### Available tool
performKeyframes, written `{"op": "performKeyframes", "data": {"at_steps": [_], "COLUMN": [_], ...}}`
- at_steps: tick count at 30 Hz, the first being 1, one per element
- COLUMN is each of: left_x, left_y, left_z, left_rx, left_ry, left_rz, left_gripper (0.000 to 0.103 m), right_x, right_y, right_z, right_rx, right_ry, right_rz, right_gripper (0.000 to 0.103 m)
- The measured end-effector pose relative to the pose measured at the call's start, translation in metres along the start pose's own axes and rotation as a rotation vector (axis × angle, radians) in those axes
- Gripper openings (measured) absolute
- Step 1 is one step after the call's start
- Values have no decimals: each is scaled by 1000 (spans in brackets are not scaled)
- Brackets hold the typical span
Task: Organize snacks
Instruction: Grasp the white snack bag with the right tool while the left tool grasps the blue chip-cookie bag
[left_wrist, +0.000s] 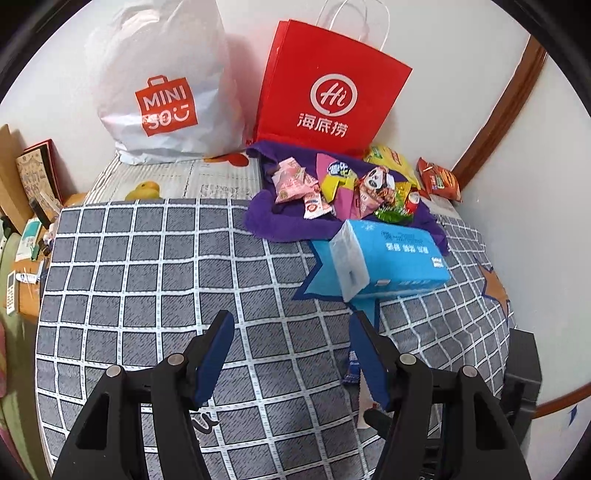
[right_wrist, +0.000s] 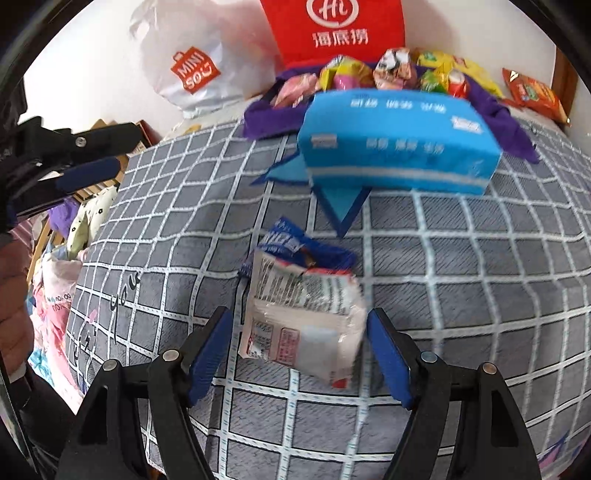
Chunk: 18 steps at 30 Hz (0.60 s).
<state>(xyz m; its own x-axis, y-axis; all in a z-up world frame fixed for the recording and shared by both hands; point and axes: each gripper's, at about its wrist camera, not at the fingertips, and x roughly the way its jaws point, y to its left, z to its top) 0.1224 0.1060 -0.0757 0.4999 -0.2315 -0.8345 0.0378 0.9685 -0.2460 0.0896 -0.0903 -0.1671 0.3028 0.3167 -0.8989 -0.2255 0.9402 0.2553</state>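
Just under my right gripper (right_wrist: 299, 354), a crumpled white and blue snack packet (right_wrist: 303, 317) lies flat on the grey checked bedspread (right_wrist: 461, 295). I have that gripper pitched steeply down over it, blue pads spread wide on either side of the packet's near end; the right pad sits just beside the wrapper's edge, but I cannot tell whether it touches. The pads are not pressing on it, so the packet is not gripped.

My left gripper (left_wrist: 291, 354) also tilts down toward the bedspread, its jaws partly open with only cloth between them. From the right wrist view it shows at the far left edge, well apart from the packet.

Further on, a blue tissue pack (right_wrist: 399, 147) rests on the bedspread, partly covering a blue star printed on the fabric (left_wrist: 317, 273). Behind it a purple cloth (left_wrist: 266, 218) holds a heap of snacks (left_wrist: 343, 188): pink sachets, a panda-face packet, yellow and green wrappers. An orange-red snack bag (left_wrist: 439, 179) lies off the cloth to the right, near the wall.

At the back, against the white wall, a white Miniso plastic bag (left_wrist: 166, 96) stands beside a red paper bag (left_wrist: 328, 88) with white handles.
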Motion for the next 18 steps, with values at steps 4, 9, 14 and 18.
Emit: {"op": "performKeyframes", "data": {"at_steps": [4,9,14,18], "left_x": [4,8,13,17], "left_y": [5,8,7,2], "left_z": [-3,-5,-8,-11], "left_rx": [9,8,24,52], "left_ry": [14,26,37,39], "left_rz": [-5,-18,-20,-9], "left_gripper": [62,62,62,62], "right_x": [7,17,21,15], "right_y": [11,24,32,31], "right_z": [-4,-4,-6,-11], "right_rx": [-19,-53,-81,-117], "right_ry": [-16,-35,-58,-74], "right_rz": [-53,-135,-196,-186], "right_gripper": [81,84,83,62]}}
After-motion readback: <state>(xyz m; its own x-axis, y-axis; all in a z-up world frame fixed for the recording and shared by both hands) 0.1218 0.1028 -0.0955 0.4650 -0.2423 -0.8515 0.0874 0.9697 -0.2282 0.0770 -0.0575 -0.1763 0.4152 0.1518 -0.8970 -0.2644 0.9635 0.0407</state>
